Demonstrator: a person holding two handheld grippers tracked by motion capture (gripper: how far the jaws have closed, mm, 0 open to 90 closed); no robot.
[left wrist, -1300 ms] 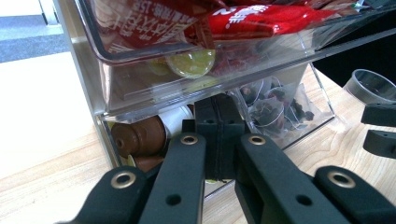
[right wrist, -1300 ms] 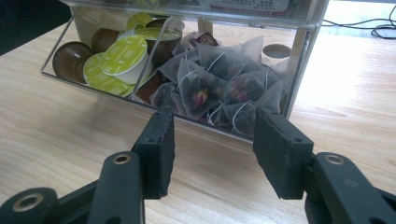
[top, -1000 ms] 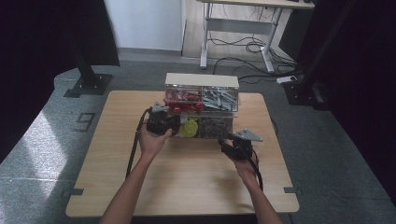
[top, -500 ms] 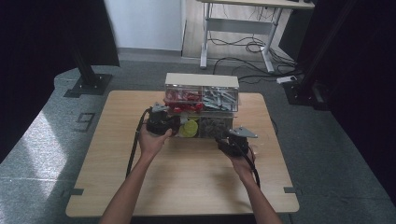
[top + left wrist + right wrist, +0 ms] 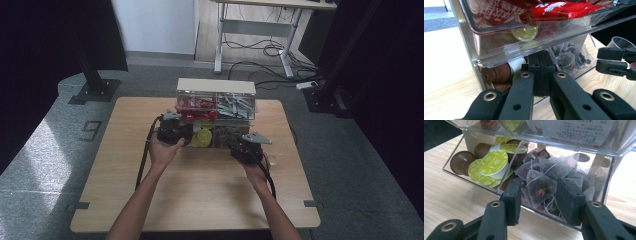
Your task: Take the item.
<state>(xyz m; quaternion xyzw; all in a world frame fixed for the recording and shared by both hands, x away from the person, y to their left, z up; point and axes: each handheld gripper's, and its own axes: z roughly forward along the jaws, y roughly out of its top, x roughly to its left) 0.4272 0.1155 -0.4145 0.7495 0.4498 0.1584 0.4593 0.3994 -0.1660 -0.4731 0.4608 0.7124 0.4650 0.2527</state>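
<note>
A clear acrylic organiser [image 5: 215, 86] stands at the table's far middle. Its upper drawers hold red packets [image 5: 559, 11] and pale packets [image 5: 235, 105]. The lower drawer [image 5: 454, 172] is tilted outward. It holds brown capsules with yellow-green lids [image 5: 491, 163] on one side and pyramid tea bags [image 5: 549, 167] on the other. My left gripper [image 5: 540, 72] is shut, its pads pressed together under the upper drawer beside a brown capsule [image 5: 496, 72]; I cannot tell if anything is between them. My right gripper [image 5: 541, 188] is open, its jaws astride the tea-bag side of the drawer front.
A small clear round cup [image 5: 274, 160] sits on the table [image 5: 200, 200] just right of my right hand. My right gripper [image 5: 616, 63] also appears far right in the left gripper view. A white desk frame [image 5: 255, 25] and cables lie on the floor beyond.
My right gripper has edged forward and slightly left, closer to the lower drawer. The left gripper has stayed in place.
</note>
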